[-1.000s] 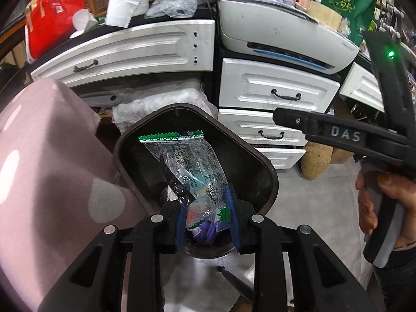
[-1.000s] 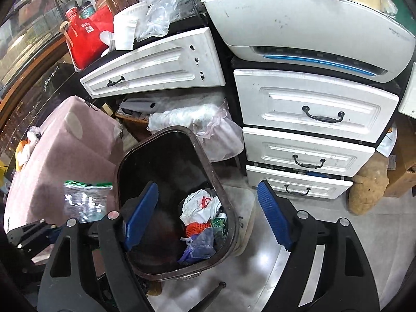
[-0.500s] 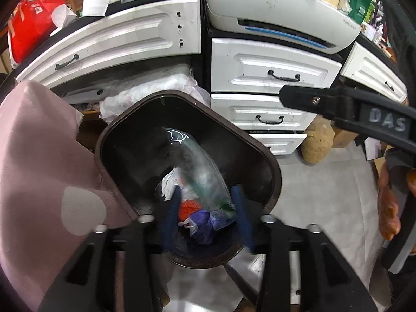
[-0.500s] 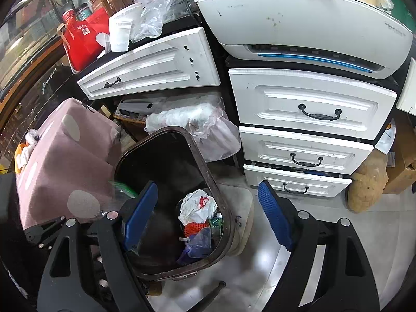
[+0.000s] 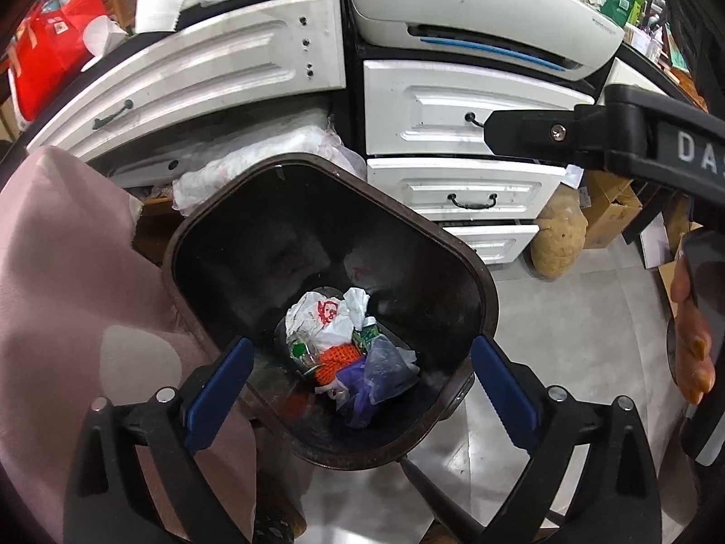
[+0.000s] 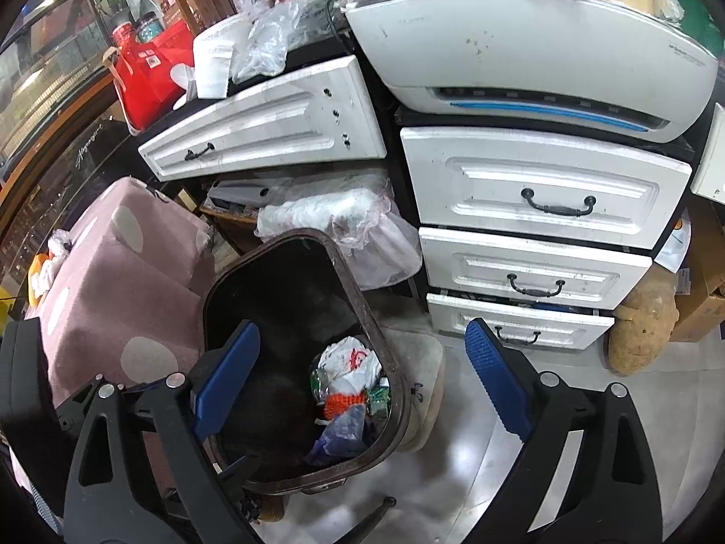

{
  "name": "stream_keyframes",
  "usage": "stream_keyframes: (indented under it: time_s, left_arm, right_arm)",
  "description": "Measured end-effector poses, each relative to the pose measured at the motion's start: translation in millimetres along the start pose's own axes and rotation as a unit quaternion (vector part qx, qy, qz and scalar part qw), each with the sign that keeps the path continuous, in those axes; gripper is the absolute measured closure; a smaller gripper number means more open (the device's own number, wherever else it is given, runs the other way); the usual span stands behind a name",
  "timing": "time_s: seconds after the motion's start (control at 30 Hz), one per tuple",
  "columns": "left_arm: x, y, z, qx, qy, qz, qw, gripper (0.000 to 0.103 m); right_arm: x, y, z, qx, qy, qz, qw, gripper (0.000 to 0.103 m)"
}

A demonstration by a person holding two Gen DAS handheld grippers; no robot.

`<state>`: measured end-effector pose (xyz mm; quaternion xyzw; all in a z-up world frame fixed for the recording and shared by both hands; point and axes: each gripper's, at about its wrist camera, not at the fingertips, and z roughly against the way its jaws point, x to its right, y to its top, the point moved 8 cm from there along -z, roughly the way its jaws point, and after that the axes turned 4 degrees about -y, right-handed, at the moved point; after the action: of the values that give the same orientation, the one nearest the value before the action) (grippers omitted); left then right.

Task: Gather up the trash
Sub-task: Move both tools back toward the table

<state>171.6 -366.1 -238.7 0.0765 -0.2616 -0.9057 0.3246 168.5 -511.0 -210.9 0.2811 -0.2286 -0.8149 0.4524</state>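
A dark brown trash bin (image 5: 471,272) stands on the floor below me; it also shows in the right wrist view (image 6: 353,290). At its bottom lies a pile of trash (image 5: 349,353): a white bag with red print, an orange net, green wrappers and clear plastic, also seen in the right wrist view (image 6: 349,385). My left gripper (image 5: 358,390) is open and empty, straddling the bin's near rim. My right gripper (image 6: 362,376) is open and empty, above the bin's right rim. The right gripper's body (image 5: 634,136) crosses the left wrist view at right.
White drawers (image 6: 543,195) with black handles stand behind the bin, a white printer (image 6: 521,54) on top. A pink spotted cloth (image 5: 68,294) covers a surface left of the bin. A plastic bag bundle (image 6: 344,222) lies behind the bin. Grey tile floor (image 5: 566,326) lies at right.
My left gripper opened and let go of the clear green-edged plastic bag, which dropped into the bin. The left gripper also moved closer over the bin. The right gripper stayed open.
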Motion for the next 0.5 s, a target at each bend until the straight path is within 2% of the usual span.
stream_keyframes:
  time_s: [0.2,0.5]
  left_arm:
    - [1.6,5.0,31.5,0.049,0.025,-0.013,0.9984,0.006]
    - [-3.4,17.0,88.8,0.12,0.049,-0.005,0.9916,0.006]
  right_arm:
    - [1.4,12.8,15.2,0.04,-0.003,-0.003,0.999,0.01]
    - [-3.9,29.6,40.1,0.085,-0.003,0.0,0.996,0.008]
